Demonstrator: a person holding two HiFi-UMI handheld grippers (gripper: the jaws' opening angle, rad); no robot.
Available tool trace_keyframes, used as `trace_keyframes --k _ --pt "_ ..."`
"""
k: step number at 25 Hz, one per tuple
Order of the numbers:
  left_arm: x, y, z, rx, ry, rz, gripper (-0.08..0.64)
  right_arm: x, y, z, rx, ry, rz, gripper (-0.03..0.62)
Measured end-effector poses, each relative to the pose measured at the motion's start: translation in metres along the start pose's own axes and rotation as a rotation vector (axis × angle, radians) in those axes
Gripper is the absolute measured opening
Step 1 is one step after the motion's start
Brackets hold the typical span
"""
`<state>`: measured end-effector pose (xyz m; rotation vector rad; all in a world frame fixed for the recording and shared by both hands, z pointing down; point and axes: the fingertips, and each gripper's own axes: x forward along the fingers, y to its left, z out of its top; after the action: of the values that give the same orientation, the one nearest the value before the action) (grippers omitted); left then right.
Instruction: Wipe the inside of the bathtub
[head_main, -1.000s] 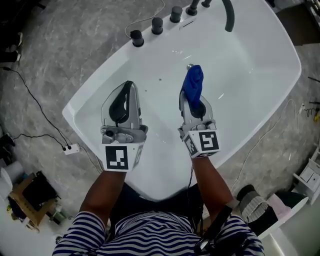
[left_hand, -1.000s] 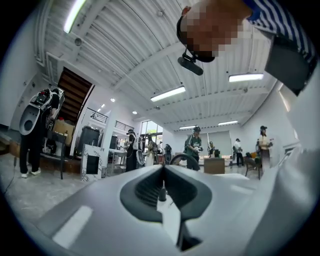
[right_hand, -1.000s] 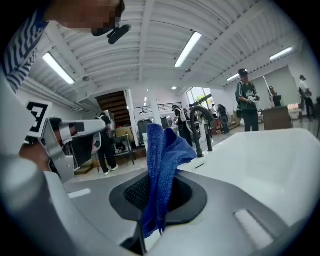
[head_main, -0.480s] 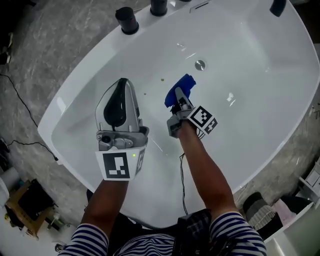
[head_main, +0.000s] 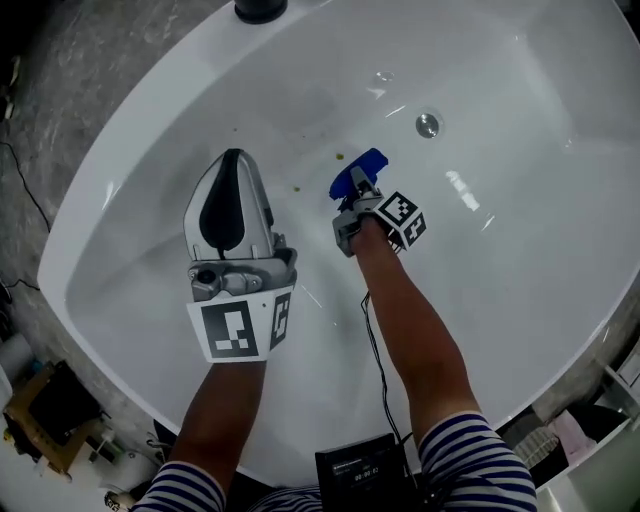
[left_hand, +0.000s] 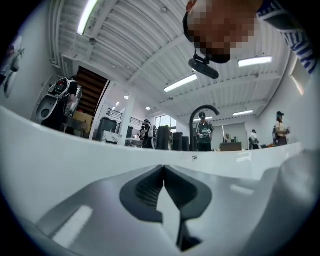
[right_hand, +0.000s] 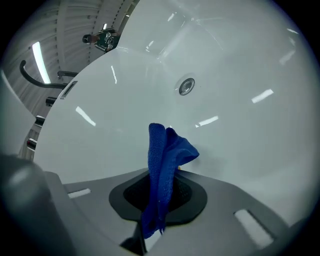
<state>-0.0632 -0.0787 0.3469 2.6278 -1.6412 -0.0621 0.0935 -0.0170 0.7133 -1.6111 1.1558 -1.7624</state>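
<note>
Gripping a blue cloth, the right tongs sit inside the bathtub; the left tongs hover closed.

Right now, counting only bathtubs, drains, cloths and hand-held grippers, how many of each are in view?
Bathtub: 1
Drain: 1
Blue cloth: 1
Hand-held grippers: 2, the left hand-held gripper shut on nothing, the right hand-held gripper shut on the Blue cloth
Total: 5

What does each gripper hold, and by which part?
Right gripper: the cloth, pinched near one end. Left gripper: shut, nothing held.
</note>
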Motion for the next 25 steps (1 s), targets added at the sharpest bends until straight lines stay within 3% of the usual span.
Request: trace_keyframes --k 7,11,25 --pt "-0.03 0.024 -0.114 -0.038 0.197 0.076 0.002 0.024 -0.023 0.002 -0.024 0.012 0.002 0.046" --pt "-0.038 0.033 -0.161 -0.037 0.278 0.102 0.002 0.037 -0.036 -0.004 -0.035 0.016 -0.015 0.044" --pt "-0.034 0.035 -0.18 -0.015 0.287 0.083 0.002 0.085 -0.025 -0.013 -0.023 0.015 0.075 0.043"
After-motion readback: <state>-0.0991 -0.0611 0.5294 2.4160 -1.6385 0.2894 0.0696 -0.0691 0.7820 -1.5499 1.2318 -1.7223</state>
